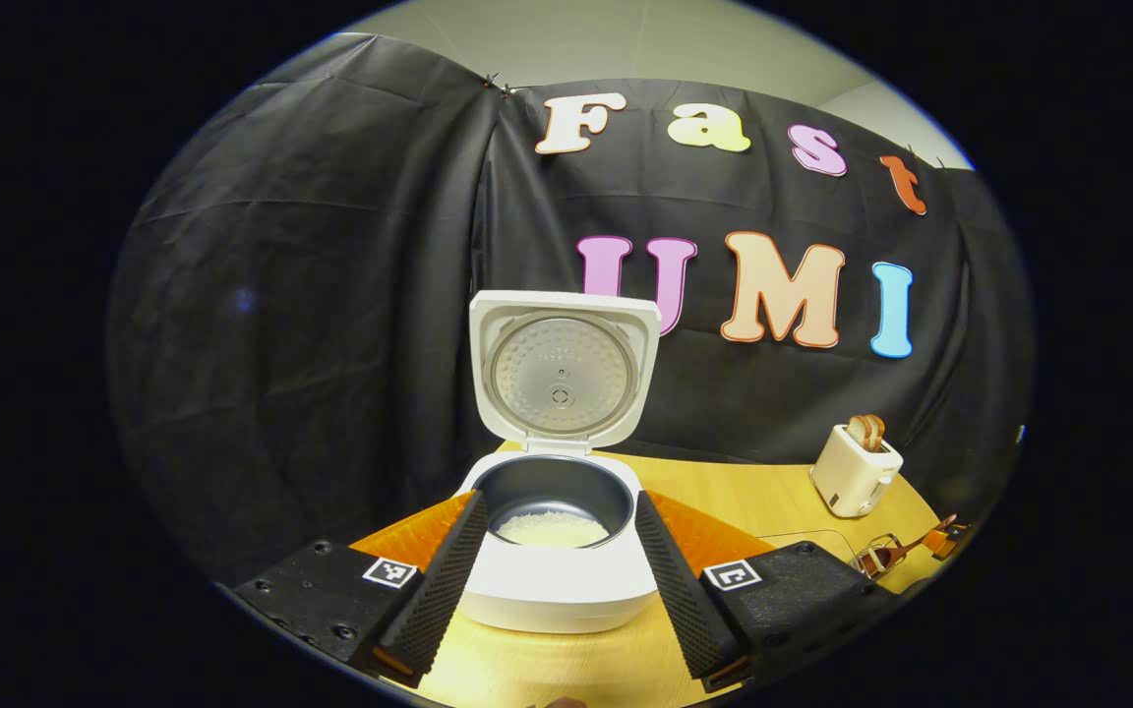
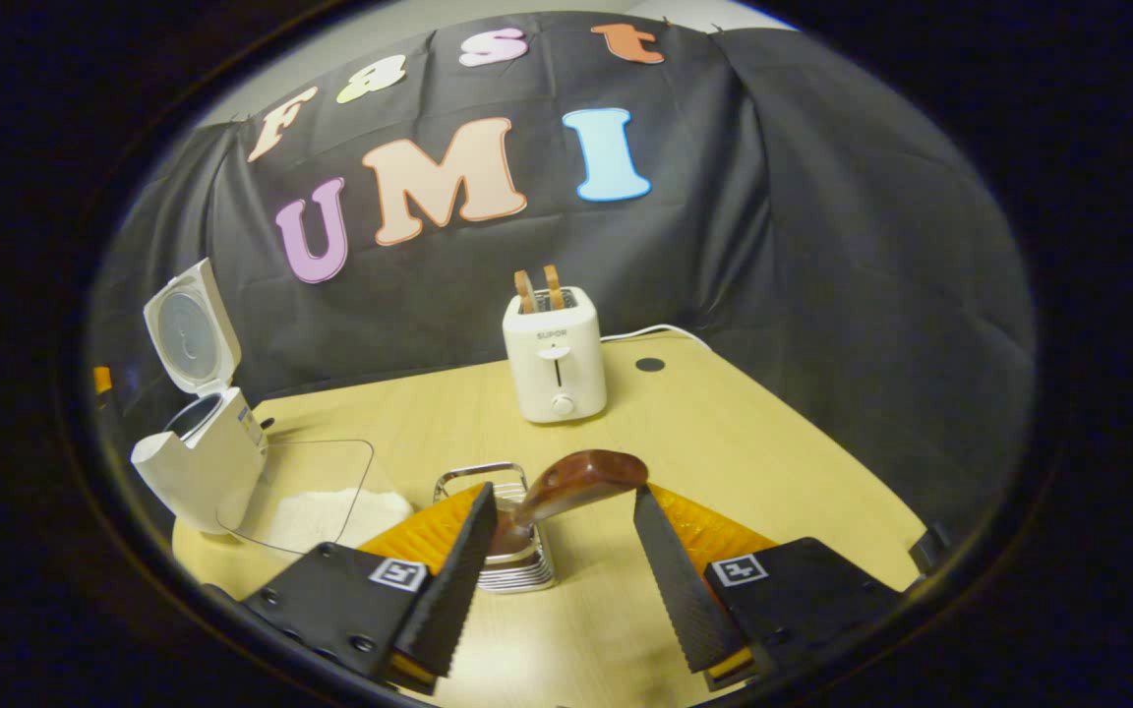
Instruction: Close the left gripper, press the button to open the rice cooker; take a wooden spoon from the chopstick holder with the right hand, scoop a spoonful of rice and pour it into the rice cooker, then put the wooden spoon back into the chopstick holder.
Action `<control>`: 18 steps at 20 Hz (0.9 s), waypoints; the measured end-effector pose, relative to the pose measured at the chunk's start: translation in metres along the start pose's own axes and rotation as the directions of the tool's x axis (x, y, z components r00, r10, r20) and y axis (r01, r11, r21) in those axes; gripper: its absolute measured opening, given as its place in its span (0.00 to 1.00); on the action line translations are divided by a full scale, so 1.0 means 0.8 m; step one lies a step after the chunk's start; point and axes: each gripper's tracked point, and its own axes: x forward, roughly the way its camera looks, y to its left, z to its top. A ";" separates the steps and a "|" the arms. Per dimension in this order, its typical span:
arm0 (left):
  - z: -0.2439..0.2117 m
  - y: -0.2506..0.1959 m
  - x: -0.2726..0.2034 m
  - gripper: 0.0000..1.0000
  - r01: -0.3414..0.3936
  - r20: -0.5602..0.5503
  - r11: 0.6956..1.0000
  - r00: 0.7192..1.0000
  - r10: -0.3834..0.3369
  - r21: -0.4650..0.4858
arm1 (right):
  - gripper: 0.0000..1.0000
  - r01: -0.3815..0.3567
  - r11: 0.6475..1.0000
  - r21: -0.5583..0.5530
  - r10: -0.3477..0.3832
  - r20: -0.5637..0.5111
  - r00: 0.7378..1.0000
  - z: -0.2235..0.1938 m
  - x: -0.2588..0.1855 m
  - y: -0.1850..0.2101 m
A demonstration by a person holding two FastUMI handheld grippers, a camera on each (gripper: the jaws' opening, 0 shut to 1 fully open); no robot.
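The rice cooker (image 1: 557,551) sits on the wooden table (image 1: 753,497) with its lid (image 1: 564,372) standing straight up and wide open. Inside its dark pot there is a small white heap of rice (image 1: 552,529). The left gripper (image 1: 555,580) is right in front of the cooker with its jaws spread wide, one finger on each side of the cooker, and it holds nothing. In the right gripper view, the wooden spoon (image 2: 571,485) stands in the chopstick holder (image 2: 503,536), a small metal wire rack, and its brown handle leans to the right. The right gripper (image 2: 559,570) is near the rack with its jaws open and nothing between them. A clear tray of rice (image 2: 316,506) lies between the cooker and the rack. A white toaster (image 2: 555,354) with two slices of bread stands farther back.
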 end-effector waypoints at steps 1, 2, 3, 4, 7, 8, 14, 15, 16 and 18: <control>-0.001 0.001 -0.003 0.90 -0.006 0.000 1.000 1.000 0.006 0.005 | 0.90 -0.008 1.000 0.003 0.008 0.000 1.000 0.000 0.009 0.001; 0.000 0.002 -0.006 0.90 -0.013 0.001 1.000 1.000 0.013 0.009 | 0.89 -0.019 1.000 0.004 0.019 0.001 1.000 0.002 0.015 0.004; 0.000 0.004 -0.008 0.90 -0.020 0.001 1.000 1.000 0.020 0.013 | 0.89 -0.030 1.000 0.002 0.030 0.005 1.000 0.004 0.022 0.009; 0.001 0.006 -0.012 0.90 -0.029 0.001 0.999 1.000 0.029 0.015 | 0.89 -0.040 0.999 0.000 0.040 0.009 0.999 0.005 0.029 0.011; 0.000 0.012 -0.020 0.90 -0.053 0.002 0.998 0.999 0.053 0.022 | 0.81 -0.053 0.999 -0.006 0.054 0.010 0.999 0.007 0.047 0.017; 0.001 0.014 -0.024 0.90 -0.061 0.003 0.998 0.998 0.061 0.025 | 0.75 -0.054 0.999 -0.010 0.054 0.011 0.998 0.006 0.056 0.018; 0.006 0.026 -0.037 0.90 -0.099 0.013 0.994 0.995 0.099 0.046 | 0.42 -0.066 0.998 0.003 0.066 -0.010 0.998 0.006 0.075 0.030; 0.006 0.027 -0.039 0.90 -0.102 0.013 0.994 0.995 0.101 0.048 | 0.41 -0.075 0.997 0.004 0.075 -0.011 0.997 0.008 0.079 0.035; 0.006 0.027 -0.040 0.90 -0.103 0.013 0.993 0.995 0.102 0.049 | 0.37 -0.076 0.997 -0.008 0.076 -0.011 0.997 0.009 0.082 0.035; 0.007 0.026 -0.042 0.90 -0.104 0.014 0.993 0.995 0.103 0.055 | 0.34 -0.107 0.994 0.005 0.107 -0.020 0.994 0.012 0.085 0.048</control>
